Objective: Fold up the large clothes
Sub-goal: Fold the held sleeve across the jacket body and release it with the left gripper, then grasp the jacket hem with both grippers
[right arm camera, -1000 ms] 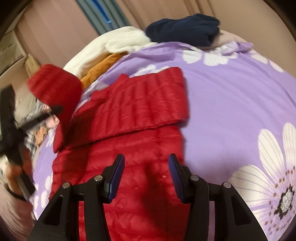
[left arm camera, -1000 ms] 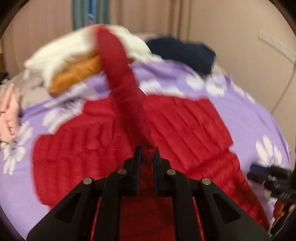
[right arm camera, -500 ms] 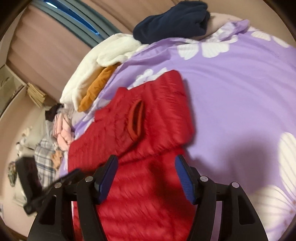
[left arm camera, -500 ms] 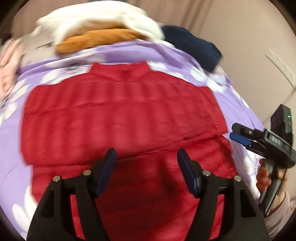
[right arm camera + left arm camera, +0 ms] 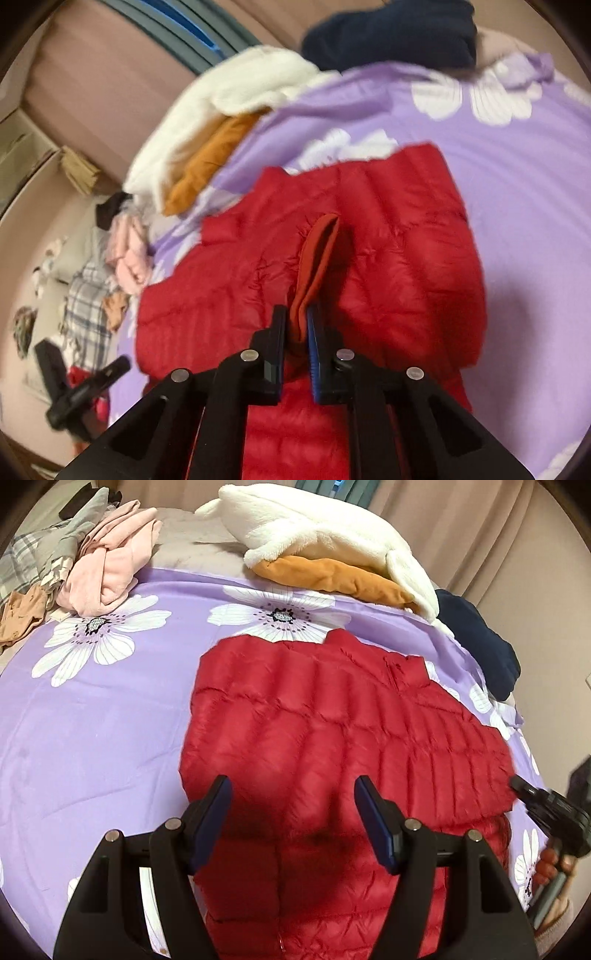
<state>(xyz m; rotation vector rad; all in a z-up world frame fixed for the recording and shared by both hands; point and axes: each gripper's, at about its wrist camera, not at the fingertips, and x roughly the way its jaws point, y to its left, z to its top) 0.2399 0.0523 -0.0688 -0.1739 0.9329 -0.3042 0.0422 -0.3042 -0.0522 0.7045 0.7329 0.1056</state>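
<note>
While the left gripper (image 5: 291, 823) tilts down with fingers apart over the red jacket (image 5: 332, 738) spread just ahead of it on the purple bedspread (image 5: 92, 720), the right gripper (image 5: 295, 328) (angled downward too) is clamped on the jacket's cuff (image 5: 317, 258).

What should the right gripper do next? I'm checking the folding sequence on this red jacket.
Probably lift and carry the sleeve cuff across the red puffer jacket so the sleeve lies flat on the body. The right gripper is shut on the cuff, which stands up bunched above the jacket. The left gripper is open and holds nothing, so it could steady the jacket on the purple bedspread.
</note>
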